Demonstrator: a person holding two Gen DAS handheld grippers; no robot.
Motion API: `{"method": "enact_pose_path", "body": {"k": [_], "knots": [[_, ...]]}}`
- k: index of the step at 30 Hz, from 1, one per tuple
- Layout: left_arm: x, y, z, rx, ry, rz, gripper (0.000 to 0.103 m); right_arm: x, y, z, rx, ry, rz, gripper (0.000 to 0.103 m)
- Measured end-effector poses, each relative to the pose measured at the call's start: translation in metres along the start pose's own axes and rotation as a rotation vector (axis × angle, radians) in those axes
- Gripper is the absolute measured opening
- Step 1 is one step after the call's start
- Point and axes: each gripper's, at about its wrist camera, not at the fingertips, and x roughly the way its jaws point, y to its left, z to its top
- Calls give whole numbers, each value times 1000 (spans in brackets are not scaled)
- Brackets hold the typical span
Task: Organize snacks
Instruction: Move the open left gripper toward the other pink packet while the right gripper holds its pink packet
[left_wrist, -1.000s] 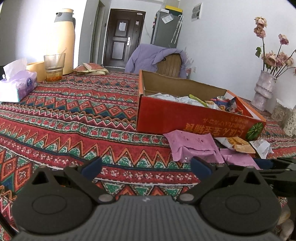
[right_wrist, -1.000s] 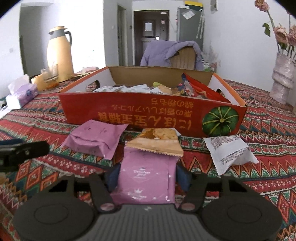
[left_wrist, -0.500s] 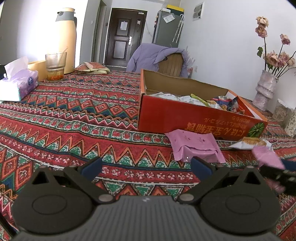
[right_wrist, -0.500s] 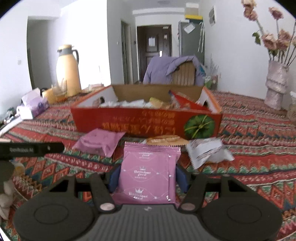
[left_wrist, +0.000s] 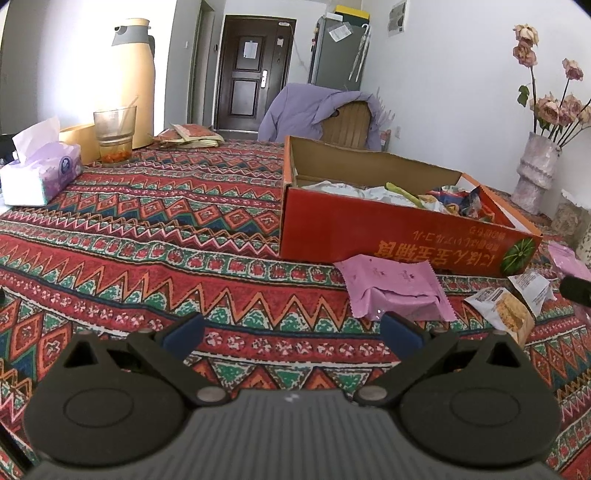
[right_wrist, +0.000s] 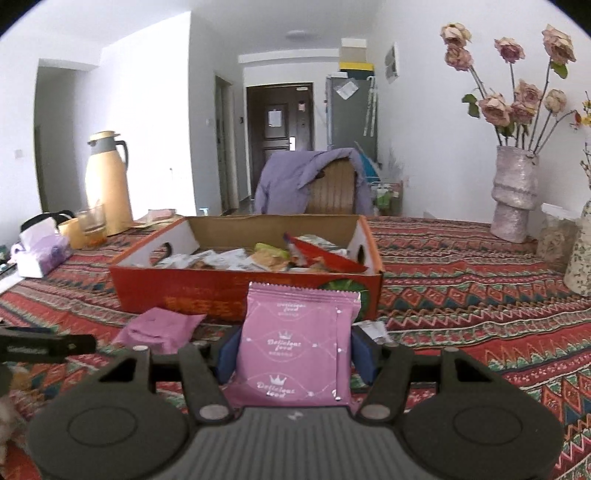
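Right hand-held gripper (right_wrist: 295, 352) pinches pink packet (right_wrist: 295, 347) (lifted) before box rim (right_wrist: 243, 272).

A: What do the right tongs (right_wrist: 295, 354) hold?

B: A pink snack packet (right_wrist: 295, 347), upright between the blue pads (right_wrist: 227, 356), which press its two sides. It is printed "Delicious food".

A: And beyond it?

B: A red cardboard box (right_wrist: 207, 291) on the patterned counter (right_wrist: 461, 295), with mixed wrappers inside, mostly toward its right end. A second pink packet (right_wrist: 159, 328) lies on the cloth just near of the box, to the left. A white wrapper (right_wrist: 373, 328) peeks out right of the held packet.

A: Farther off?

B: Far left stand a cream thermos (right_wrist: 107, 184), a glass (right_wrist: 92, 225) and a tissue pack (right_wrist: 40, 251). A vase of dried roses (right_wrist: 515, 192) stands far right.
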Motion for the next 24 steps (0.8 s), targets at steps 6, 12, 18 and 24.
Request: {"method": "enact_pose_path", "body": {"k": [6, 12, 18, 24], "knots": [[1, -6, 5, 6, 8, -6, 103, 20, -13, -3, 10, -32, -52, 61], [5, -24, 15, 30, 14, -22, 103, 34, -21, -6, 23, -72, -76, 61], [17, -45, 26, 45, 46, -33, 103, 33, -25, -10, 51, -103, -53, 61], [33, -65, 35, 52, 93, -37, 103, 30, -26, -12, 61, -127, -44, 61]]}}
